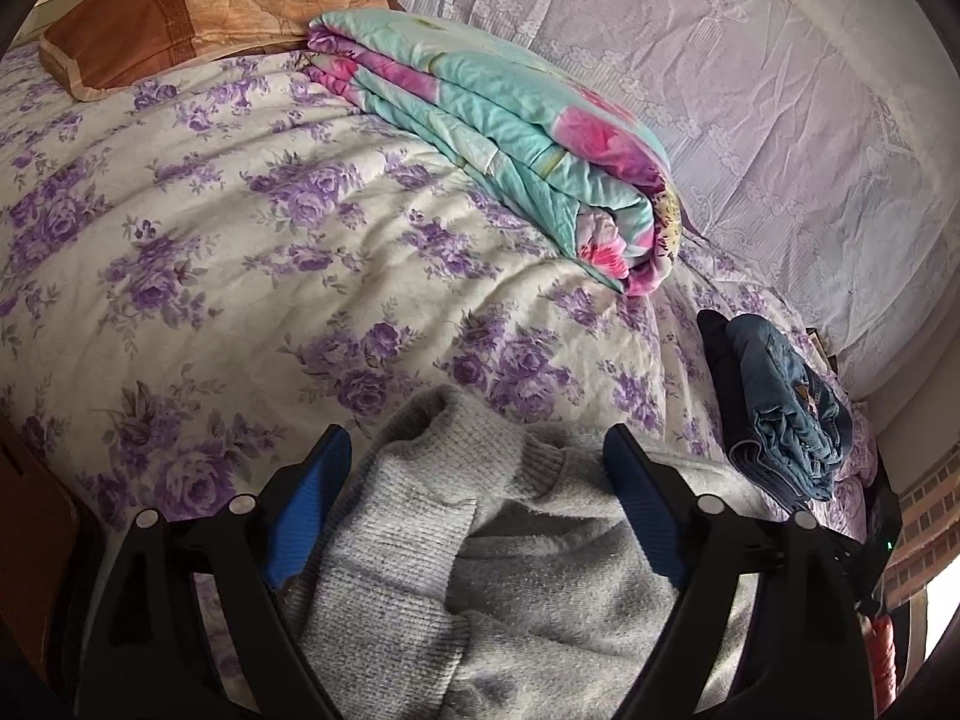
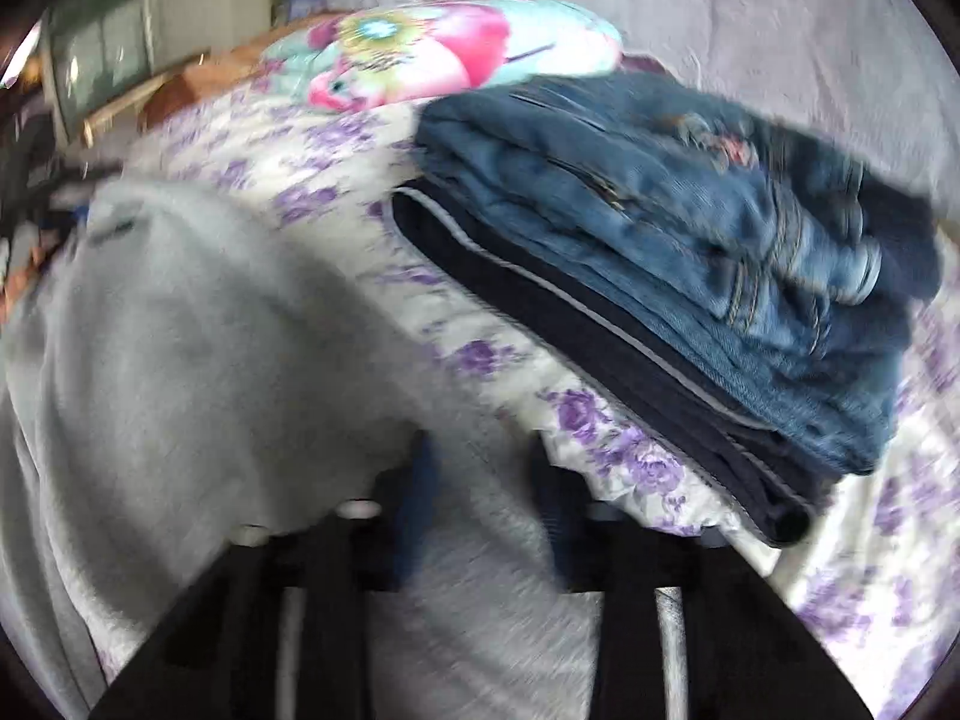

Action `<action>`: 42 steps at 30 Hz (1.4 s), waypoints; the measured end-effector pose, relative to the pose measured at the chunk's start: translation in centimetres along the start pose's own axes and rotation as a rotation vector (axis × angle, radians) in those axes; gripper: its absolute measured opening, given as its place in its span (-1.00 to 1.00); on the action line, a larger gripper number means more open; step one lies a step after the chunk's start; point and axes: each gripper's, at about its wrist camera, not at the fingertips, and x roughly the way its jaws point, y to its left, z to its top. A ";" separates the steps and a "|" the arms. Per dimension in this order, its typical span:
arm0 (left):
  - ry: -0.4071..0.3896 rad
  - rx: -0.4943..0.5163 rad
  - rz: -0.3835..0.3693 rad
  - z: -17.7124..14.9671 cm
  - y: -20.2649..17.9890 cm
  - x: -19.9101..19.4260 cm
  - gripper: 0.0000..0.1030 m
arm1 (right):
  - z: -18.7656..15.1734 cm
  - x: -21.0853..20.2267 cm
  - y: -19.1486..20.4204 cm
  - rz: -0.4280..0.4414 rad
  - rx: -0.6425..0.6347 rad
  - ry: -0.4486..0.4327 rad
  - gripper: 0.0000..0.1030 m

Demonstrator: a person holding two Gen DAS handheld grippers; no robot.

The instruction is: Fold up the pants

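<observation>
Grey pants [image 1: 480, 570] lie on the bed, at the near edge, on top of the bed sheet [image 1: 240, 210]. They are soft and fuzzy, made of knit wool with little ribs at one rounded end. They are bunched up in lumpy folds.

The left gripper [image 1: 477, 438] has black arms and blue bumpy pads [image 1: 312, 510]. Its two fingers are spread wide. The grey knit sits in the gap between them, but the pads do not squeeze it.

The right gripper [image 2: 482, 444] looks blurry. Its fingers are pulled in close, pinching a bit of the grey pants between them.

The sheet is white with purple roses and has small wrinkles. Further back lies a puffy quilt [image 1: 510, 138], folded in thick layers, green-blue with pink flowers. A brown pillow [image 1: 180, 18] is behind it.

Near the grey pants on the right is a neat stack. Blue jeans [image 2: 660, 210] with stiff seams lie on top of dark pants [image 2: 600, 330] with a thin pale stripe
</observation>
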 end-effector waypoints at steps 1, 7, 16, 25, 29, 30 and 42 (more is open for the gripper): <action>-0.006 0.000 -0.001 0.0 0.0 -0.1 0.50 | -0.1 -0.6 0.6 -0.027 -0.015 -0.003 -0.82; -0.062 -0.025 -0.050 -0.1 0.6 -1.5 0.21 | -1.5 -9.1 4.5 -0.138 -0.020 -0.146 -0.86; -0.098 -0.245 -0.268 -4.7 4.3 -10.0 0.55 | -9.0 -20.3 14.4 -0.229 -0.121 -0.273 -0.86; 0.113 -0.266 -0.296 -5.5 1.2 -8.9 0.57 | -11.8 -20.4 15.9 -0.197 -0.071 -0.294 -0.86; 0.117 -0.337 -0.291 -4.0 0.8 -5.7 0.39 | -12.0 -20.9 16.3 -0.201 -0.071 -0.305 -0.86; 0.120 -0.345 -0.289 -3.6 0.9 -5.4 0.18 | -12.2 -20.9 16.3 -0.204 -0.072 -0.307 -0.86; 0.083 -0.149 -0.363 -6.2 0.3 -15.1 -0.54 | -16.8 -25.3 18.8 -0.214 -0.074 -0.365 -0.86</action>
